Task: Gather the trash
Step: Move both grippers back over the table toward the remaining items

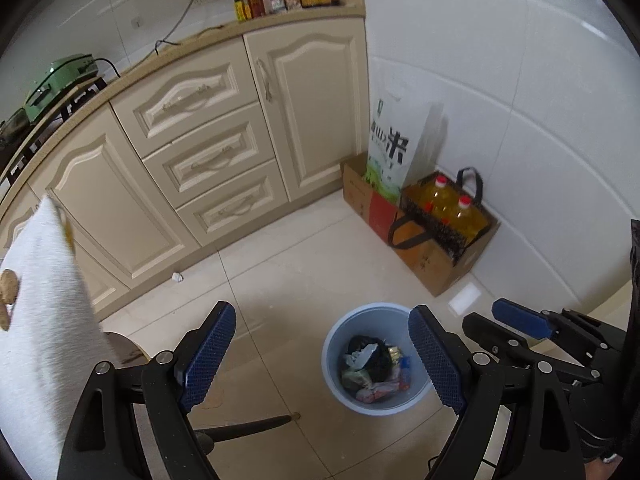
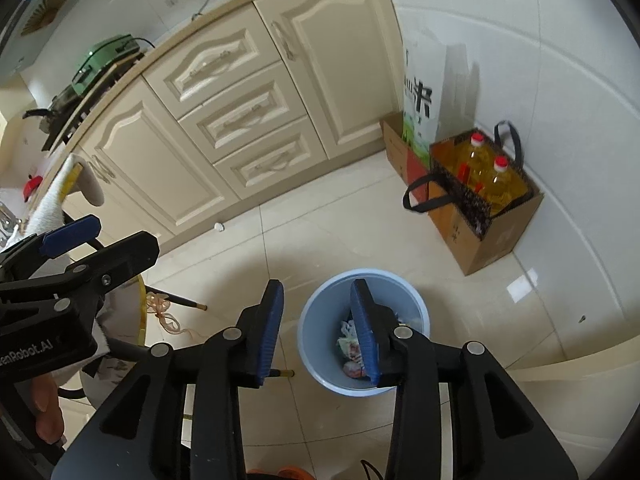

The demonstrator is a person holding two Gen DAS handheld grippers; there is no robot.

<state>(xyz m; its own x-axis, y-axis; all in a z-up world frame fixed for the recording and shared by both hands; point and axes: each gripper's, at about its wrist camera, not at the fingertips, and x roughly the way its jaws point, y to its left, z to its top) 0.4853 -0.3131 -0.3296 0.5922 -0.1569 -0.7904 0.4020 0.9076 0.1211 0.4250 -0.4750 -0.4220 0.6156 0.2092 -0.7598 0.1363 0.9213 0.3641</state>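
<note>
Both grippers, left (image 1: 322, 356) and right (image 2: 318, 334), are open and hold nothing. The blue bin (image 1: 336, 340) sits low in the frame, with trash (image 1: 374, 368) inside.

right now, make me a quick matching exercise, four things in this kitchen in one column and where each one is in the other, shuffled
Things:
1. oil bottles
2. green appliance
3. crumpled paper
4. wrappers

Places:
A. on the floor at the foot of the cabinets
B. inside the blue bin
C. in the carry bag by the wall
D. on the countertop

Pairs: 1-C, 2-D, 3-A, 4-B
</note>
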